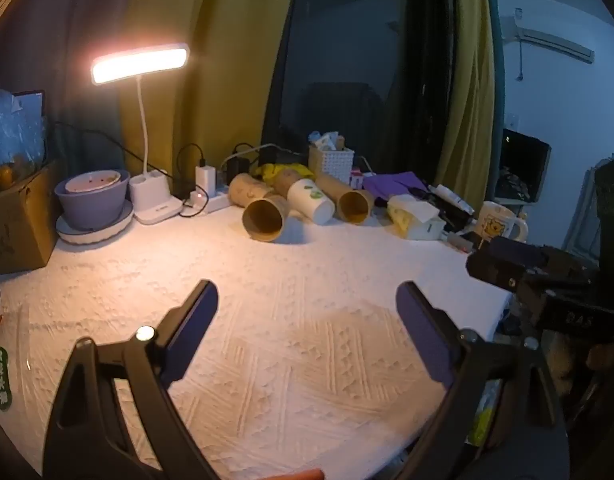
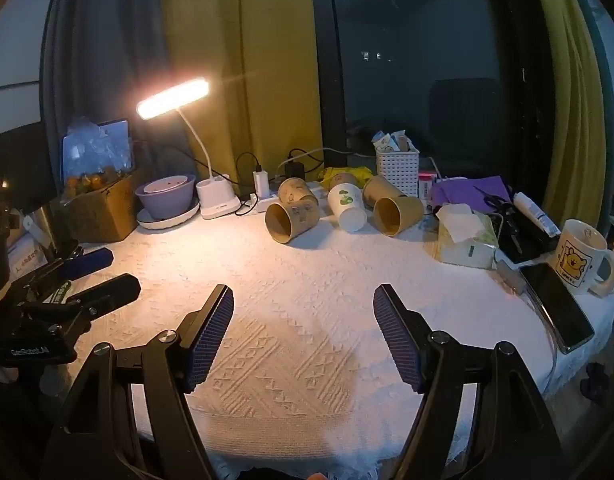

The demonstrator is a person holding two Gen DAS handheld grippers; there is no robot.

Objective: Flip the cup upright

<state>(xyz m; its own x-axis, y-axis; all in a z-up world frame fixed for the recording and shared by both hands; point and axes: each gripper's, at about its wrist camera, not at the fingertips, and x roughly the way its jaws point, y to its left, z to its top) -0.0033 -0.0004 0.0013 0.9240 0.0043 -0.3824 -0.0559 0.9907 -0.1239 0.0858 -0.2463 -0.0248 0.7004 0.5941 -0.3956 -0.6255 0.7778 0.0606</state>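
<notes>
**Both claws wide open, empty; cups lying on sides at back of tabletop**

Left claw (image 1: 307,304) in the left wrist view: fingers spread wide, nothing between them, hovering over bare white textured tabletop (image 1: 291,344). Cups sit well ahead, at the far side under the lit desk lamp (image 1: 139,63). Near brown cup (image 1: 265,218) lies on its side, long axis roughly front-to-back, open mouth toward the camera. White cup (image 1: 311,201) with green print lies just right of it, base end toward the camera, tilted a bit right. Second brown cup (image 1: 354,203) beside that, mouth toward the camera. More brown cups lie behind, touching these. Right claw (image 1: 519,268) shows at the right edge, near the tabletop's right rim; its opening can't be read from here. Purple bowl (image 1: 93,196) on a plate far left, tissue pack (image 1: 415,216) and cartoon mug (image 1: 501,222) far right. Open cloth between claw and cups.

Right claw (image 2: 303,308) in the right wrist view: fingers wide apart, holding nothing, over the open middle of the tabletop (image 2: 307,280). Near brown cup (image 2: 291,220) on its side, mouth toward camera-left. White cup (image 2: 347,208) on its side, axis front-to-back. Second brown cup (image 2: 397,214) on its side, mouth facing the camera. Left claw (image 2: 107,276) at the left edge, fingers parted, empty. Phone (image 2: 559,308) lies at the right rim beside the mug (image 2: 583,256); white basket (image 2: 397,168) behind the cups.
</notes>
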